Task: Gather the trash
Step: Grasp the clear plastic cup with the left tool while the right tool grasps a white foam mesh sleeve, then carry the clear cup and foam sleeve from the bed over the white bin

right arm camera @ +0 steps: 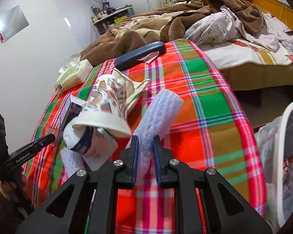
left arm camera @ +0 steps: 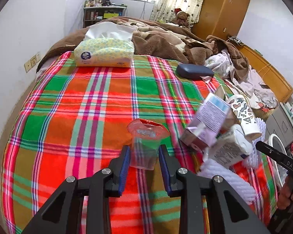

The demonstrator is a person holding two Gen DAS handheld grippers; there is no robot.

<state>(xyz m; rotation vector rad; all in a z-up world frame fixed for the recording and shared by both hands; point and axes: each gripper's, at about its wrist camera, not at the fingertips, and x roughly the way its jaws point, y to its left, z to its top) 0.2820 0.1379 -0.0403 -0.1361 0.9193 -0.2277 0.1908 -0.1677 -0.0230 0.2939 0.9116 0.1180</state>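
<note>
On the plaid blanket (left arm camera: 87, 101) a clear plastic cup (left arm camera: 144, 148) with a torn red lid stands between the fingers of my left gripper (left arm camera: 144, 152), which is open around it. To its right lies a heap of trash: a purple carton (left arm camera: 207, 120), a patterned paper cup (left arm camera: 244, 115) and a white packet (left arm camera: 230, 148). My right gripper (right arm camera: 145, 142) is shut on a white foam wrap (right arm camera: 158, 113) and holds it beside the patterned paper cup (right arm camera: 105, 105) and the packet (right arm camera: 93, 146). The foam wrap also shows in the left wrist view (left arm camera: 232, 177).
A tissue pack (left arm camera: 105, 52) and a dark blue case (left arm camera: 194, 71) lie farther back on the blanket. Brown blankets (left arm camera: 156, 41) and clothes cover the rest of the bed. A white bin (right arm camera: 283, 156) with a clear liner stands at the right of the bed.
</note>
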